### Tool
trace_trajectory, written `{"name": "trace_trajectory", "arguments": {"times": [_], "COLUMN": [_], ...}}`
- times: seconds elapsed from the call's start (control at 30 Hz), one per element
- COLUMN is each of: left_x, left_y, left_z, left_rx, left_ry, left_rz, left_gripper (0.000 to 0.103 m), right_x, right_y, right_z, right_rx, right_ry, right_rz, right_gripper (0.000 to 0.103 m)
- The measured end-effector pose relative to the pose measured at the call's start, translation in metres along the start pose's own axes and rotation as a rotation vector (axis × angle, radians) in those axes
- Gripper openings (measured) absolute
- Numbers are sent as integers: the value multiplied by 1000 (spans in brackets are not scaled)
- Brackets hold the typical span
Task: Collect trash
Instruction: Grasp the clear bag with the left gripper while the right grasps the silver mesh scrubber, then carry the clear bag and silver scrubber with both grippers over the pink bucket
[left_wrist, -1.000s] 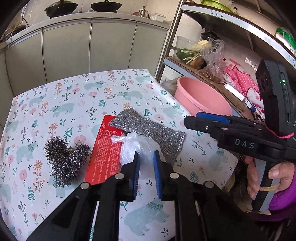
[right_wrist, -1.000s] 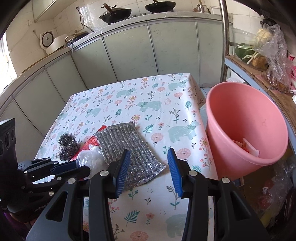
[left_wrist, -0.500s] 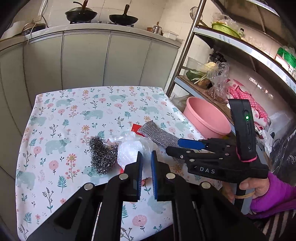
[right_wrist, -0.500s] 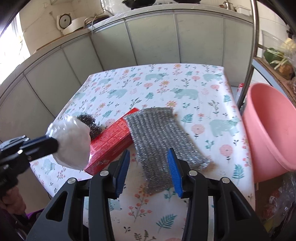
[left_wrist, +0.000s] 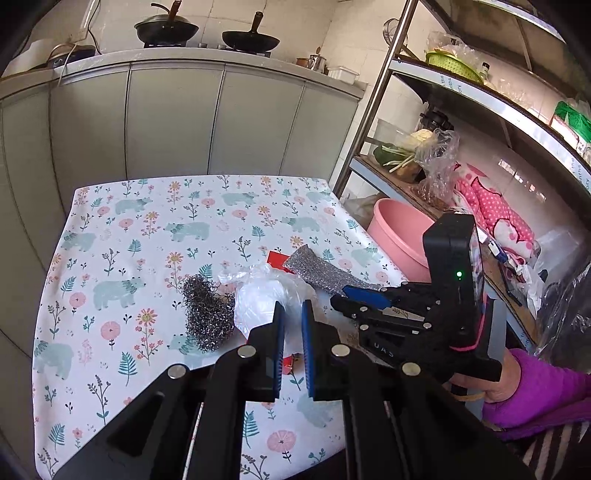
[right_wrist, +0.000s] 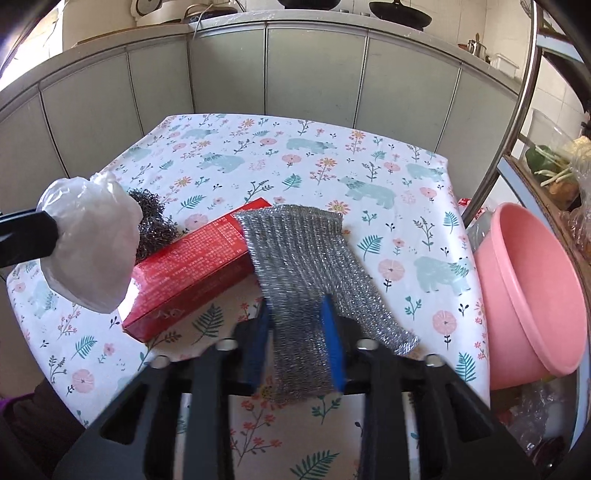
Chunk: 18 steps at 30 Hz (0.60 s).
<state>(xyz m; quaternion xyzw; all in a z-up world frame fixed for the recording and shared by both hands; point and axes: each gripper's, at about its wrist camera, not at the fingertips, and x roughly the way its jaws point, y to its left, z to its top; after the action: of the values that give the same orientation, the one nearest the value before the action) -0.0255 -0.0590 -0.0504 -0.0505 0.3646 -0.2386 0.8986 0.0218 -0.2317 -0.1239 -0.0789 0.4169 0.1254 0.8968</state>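
Both grippers are black plastic with silver round bolt heads and blue pads on the fingers (left_wrist: 308, 347). The right gripper (left_wrist: 354, 299) bears white lettering, a green light and a pink band; a purple sleeve (left_wrist: 543, 391) covers its holder's arm.

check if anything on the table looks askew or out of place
The silver mesh cloth lies crooked, one end draped over the red box, the other overhanging the table edge between the open right gripper fingers. Nothing looks spilled.
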Motion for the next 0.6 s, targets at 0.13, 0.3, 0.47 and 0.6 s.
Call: {"name": "trace_trajectory", "arguments": {"times": [0.13,0.3,0.47,0.6], "left_x": [0,-1,1,3], "left_y": [0,-1,-3,-8], "left_z": [2,5,12,19], "left_rx": [-4,-3,1,8], "left_ry": [-3,-8,-16,-25], "left_rz": [0,2,-4,-18], "left_gripper": [8,8,8,8], "right_x": [-7,-24,-43,-56], "right_y": [-8,-22,-37,-45], "right_z": [1,3,7,9], "right_rx": [31,106,181,219], "right_ry": [-23,-70,-118,-153], "right_rz": [28,89,146,167], "right_gripper": [8,8,8,7]}}
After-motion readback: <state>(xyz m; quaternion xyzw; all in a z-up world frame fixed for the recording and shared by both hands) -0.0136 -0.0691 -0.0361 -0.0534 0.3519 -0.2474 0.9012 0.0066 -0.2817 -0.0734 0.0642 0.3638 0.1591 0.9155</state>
